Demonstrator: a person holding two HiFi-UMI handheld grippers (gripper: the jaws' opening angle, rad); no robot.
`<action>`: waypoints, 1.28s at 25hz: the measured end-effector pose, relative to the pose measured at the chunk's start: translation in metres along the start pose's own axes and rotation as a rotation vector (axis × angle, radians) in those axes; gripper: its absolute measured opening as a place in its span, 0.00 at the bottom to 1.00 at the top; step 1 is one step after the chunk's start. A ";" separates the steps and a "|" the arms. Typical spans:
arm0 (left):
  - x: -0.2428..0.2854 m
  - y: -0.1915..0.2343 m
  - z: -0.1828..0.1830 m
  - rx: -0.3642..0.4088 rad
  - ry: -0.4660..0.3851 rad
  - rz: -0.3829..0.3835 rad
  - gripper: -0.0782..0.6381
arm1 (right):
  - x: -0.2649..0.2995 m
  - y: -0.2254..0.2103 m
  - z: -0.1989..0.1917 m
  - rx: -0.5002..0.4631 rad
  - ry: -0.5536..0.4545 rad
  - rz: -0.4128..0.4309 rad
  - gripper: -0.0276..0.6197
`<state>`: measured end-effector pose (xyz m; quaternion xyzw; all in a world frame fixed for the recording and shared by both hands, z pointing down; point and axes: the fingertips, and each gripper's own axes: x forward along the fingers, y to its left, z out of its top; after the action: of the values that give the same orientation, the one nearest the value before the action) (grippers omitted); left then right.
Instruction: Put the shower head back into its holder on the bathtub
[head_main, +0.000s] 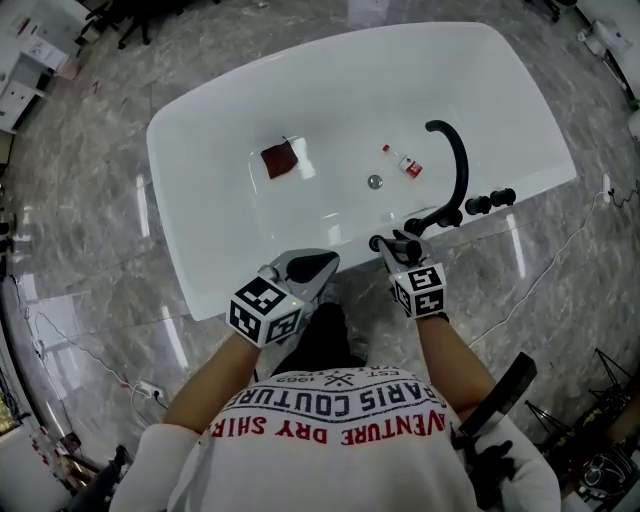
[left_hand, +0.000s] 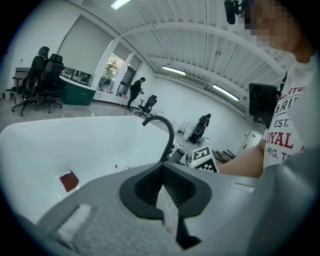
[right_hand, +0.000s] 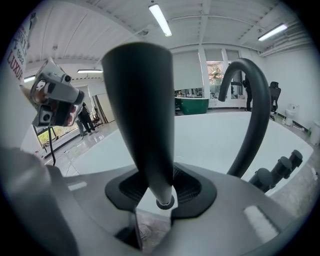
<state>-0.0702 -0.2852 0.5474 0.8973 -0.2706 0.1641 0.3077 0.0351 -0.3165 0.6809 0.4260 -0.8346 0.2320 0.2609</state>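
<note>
Shower head (right_hand: 142, 110): black, tapered, narrow end down, clamped between the pads of the right gripper (head_main: 398, 252). It sits over the near rim of the bathtub (head_main: 200, 270), just beside the base of the black arched spout (head_main: 462, 165). Left gripper (head_main: 308, 268): jaws pressed together, nothing in them, over the same rim to the left, apart from the right one

Tub is white gloss, standing on glossy grey marbled floor tiles (head_main: 100, 230). Big open room with strip lights overhead: office chairs (left_hand: 42, 75), a green counter (left_hand: 77, 92), a person standing (left_hand: 136, 89) far back

Hard to read: in the head view the shower head is mostly covered by its gripper. Can't pick the holder out among the black fittings on the rim. Two black knobs (head_main: 478, 205) sit right of the spout base

In the tub: a dark red square (head_main: 280, 158), a small red-and-white item (head_main: 408, 166) too small to identify, and the drain (head_main: 375, 182). A white cable (head_main: 560, 252) lies on the floor to the right. The wearer's own torso blocks the floor at the near rim
</note>
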 end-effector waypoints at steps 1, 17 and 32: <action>-0.001 0.002 0.000 -0.006 -0.001 0.003 0.11 | 0.003 0.001 -0.003 -0.011 0.010 0.002 0.25; 0.010 0.020 -0.010 -0.008 0.034 -0.011 0.11 | 0.041 0.016 -0.026 -0.093 0.098 0.072 0.26; 0.012 -0.006 0.012 0.074 0.005 -0.031 0.11 | -0.057 0.018 0.028 -0.111 -0.091 0.072 0.33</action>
<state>-0.0557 -0.2936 0.5410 0.9117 -0.2498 0.1715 0.2775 0.0421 -0.2907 0.6207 0.3906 -0.8719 0.1751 0.2376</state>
